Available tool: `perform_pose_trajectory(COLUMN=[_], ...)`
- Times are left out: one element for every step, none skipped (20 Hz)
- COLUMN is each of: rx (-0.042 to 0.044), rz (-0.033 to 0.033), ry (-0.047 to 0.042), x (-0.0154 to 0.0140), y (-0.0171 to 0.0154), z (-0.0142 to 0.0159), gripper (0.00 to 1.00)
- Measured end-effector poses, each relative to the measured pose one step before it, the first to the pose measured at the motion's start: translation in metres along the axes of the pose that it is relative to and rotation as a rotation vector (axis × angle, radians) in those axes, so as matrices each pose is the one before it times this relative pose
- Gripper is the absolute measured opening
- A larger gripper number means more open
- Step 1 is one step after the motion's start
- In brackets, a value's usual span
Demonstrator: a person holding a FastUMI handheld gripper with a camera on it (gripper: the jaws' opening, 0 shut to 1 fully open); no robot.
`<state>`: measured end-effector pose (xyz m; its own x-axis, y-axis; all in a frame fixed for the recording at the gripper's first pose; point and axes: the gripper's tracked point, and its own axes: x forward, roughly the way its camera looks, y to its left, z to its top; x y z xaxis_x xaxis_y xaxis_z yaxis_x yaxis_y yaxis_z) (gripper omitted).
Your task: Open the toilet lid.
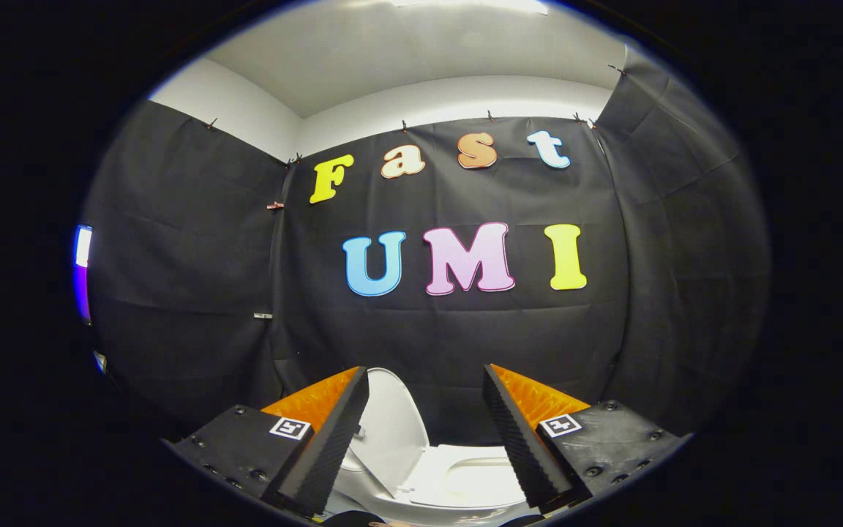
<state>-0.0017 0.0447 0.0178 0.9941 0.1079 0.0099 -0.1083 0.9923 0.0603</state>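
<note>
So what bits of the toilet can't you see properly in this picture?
1. White plastic toilet lid: it stands raised, but its near edge is hidden behind the left black ribbed finger in the gripper view.
2. White toilet seat and bowl: the right finger covers one side, and the front is cut off.
3. The open gripper holds nothing.
4. The toilet's tank and hinge cannot be made out.

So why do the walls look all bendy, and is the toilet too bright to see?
In the gripper view the fisheye lens bows the black cloth wall and the white wall above it. The toilet lid, raised between the open gripper fingers, is bright white but its edge is clear. The toilet bowl below looks washed out and slightly soft.
</note>
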Motion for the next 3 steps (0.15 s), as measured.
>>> perform_pose_trajectory(rx=[-0.00145, -0.00105, -0.00096], rz=[-0.00017, 0.00045, 0.00046], ry=[0.00004, 0.00028, 0.00004], x=[-0.00063, -0.00007, 0.00043], y=[0.00006, 0.00020, 0.00016], z=[0.00093, -0.00006, -0.00019], gripper=[0.98, 0.98, 0.98])
